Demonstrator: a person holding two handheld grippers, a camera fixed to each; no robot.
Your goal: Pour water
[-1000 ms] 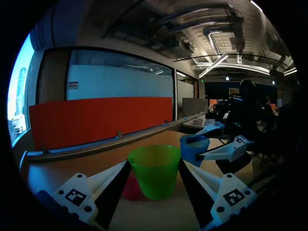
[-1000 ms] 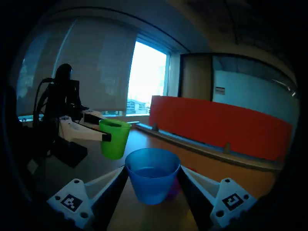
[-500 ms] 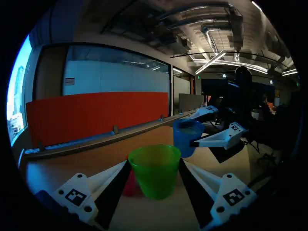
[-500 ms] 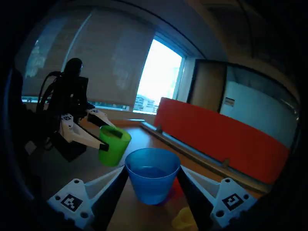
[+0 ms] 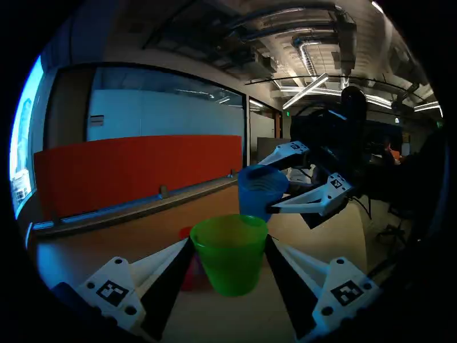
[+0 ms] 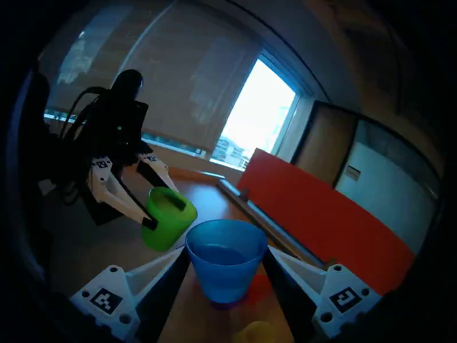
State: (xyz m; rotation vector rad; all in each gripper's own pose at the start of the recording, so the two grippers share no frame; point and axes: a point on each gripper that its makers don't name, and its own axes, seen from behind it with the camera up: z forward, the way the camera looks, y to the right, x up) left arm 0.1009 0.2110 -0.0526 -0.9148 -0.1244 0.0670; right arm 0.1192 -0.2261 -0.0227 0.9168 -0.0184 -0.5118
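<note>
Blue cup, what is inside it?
There is water inside the blue cup, which the right hand-held gripper holds. The cup's near wall hides how deep the water goes.

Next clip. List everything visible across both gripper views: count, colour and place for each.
green cup: one, green, clamped between fingers.
blue cup: one, blue, water inside, clamped between fingers, close to the green cup.
red item: one, red, on the table behind the green cup; kind unclear.
yellow item: one, yellow, below the blue cup; kind unclear.
divider panel: one, orange-red, along the table's far edge.
window: one, bright, beyond the panel.
left gripper: one, white fingers, shut on the green cup.
right gripper: one, white fingers, shut on the blue cup.
</note>
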